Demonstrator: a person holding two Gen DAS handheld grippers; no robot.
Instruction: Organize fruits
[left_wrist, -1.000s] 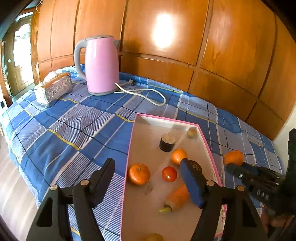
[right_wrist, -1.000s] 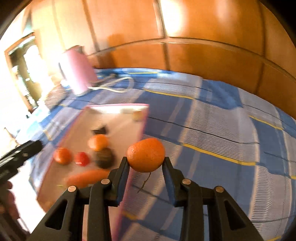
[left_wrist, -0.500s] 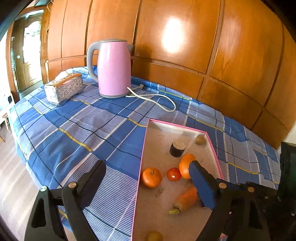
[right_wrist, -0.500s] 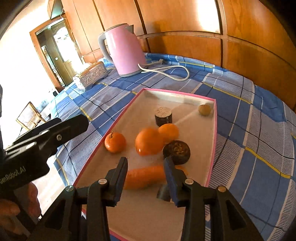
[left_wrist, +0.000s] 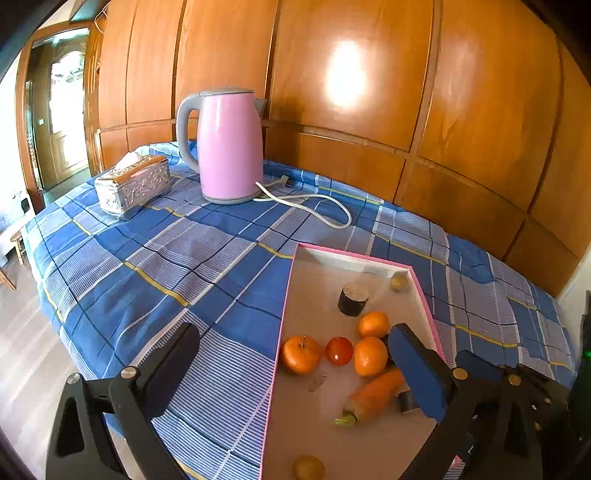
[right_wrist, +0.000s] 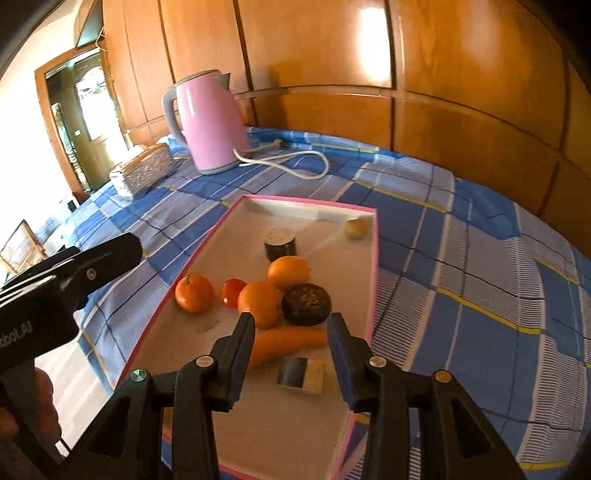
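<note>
A pink-rimmed tray (right_wrist: 373, 266) lies on the blue plaid cloth; it also shows in the left wrist view (left_wrist: 284, 302). In it lie three oranges, one just ahead of my right gripper (right_wrist: 258, 303), a red tomato (right_wrist: 232, 291), a carrot (right_wrist: 288, 341), a dark round fruit (right_wrist: 306, 304) and a small brown fruit (right_wrist: 356, 229). My right gripper (right_wrist: 291, 350) is open and empty above the tray's near end. My left gripper (left_wrist: 295, 369) is open and empty, straddling the tray's left rim.
A pink kettle (left_wrist: 229, 147) with a white cord (left_wrist: 314, 203) stands at the back. A silver tissue box (left_wrist: 133, 184) lies left of it. A dark cylinder (right_wrist: 280, 243) and a small block (right_wrist: 299, 373) lie in the tray. Wooden panels stand behind.
My right gripper carried an orange over the tray, let it go among the other fruit, and has drawn back, open. My left gripper has pulled back a little.
</note>
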